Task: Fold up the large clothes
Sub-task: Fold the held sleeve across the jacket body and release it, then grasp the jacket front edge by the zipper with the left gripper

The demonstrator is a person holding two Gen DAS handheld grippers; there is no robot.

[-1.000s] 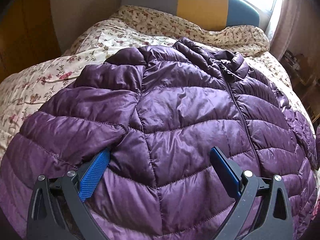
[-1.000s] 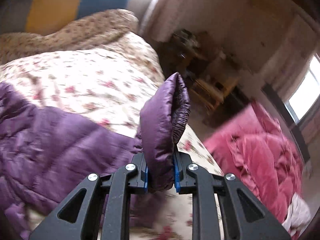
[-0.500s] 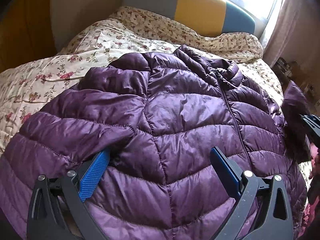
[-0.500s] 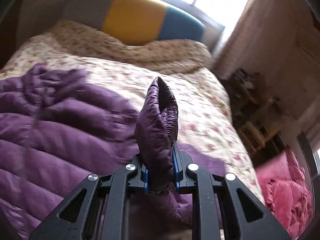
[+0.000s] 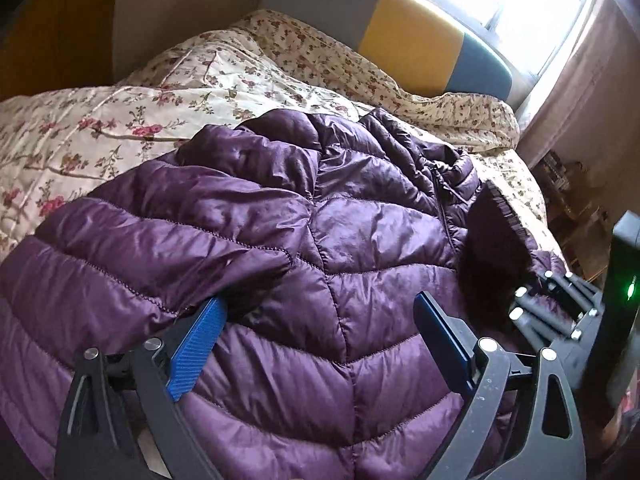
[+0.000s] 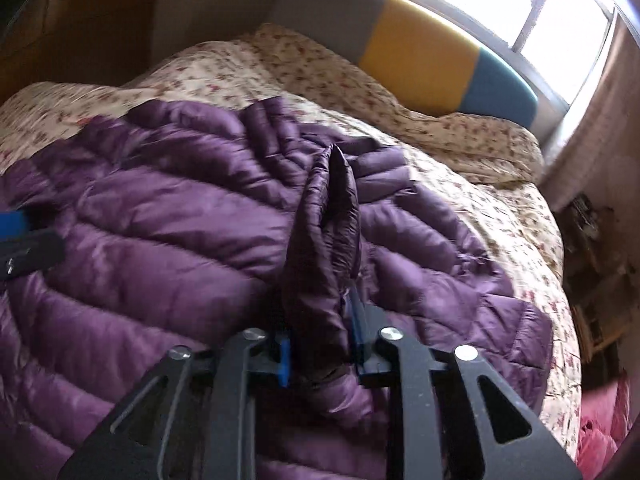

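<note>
So the big shiny purple quilted puffer jacket (image 5: 320, 248) is spread front-up, zip closed, over the cream floral quilt (image 5: 120, 120) on the bed, filling most of what's in front of both tongs. The right gripper (image 6: 318, 352) is clenched on the jacket's elastic-cuffed sleeve end (image 6: 324, 248), which sticks straight up between its blue pads and hangs above the jacket's chest. My read is that it's held high like that so the sleeve swings across the body without dragging, i.e. the sleeve-in fold.

The left gripper (image 5: 316, 344) is wide open, holding nothing. It sits low over the hem side with the jacket's lower front panel lying between its two fingers. The other sleeve (image 5: 140, 264) lies folded in across the body just past its left fingertip. I'd guess it's parked there to pin the body flat while the right one lays its sleeve down.

Striped grey-yellow-blue headboard (image 5: 400, 32) is way beyond both tongs, under the window.
</note>
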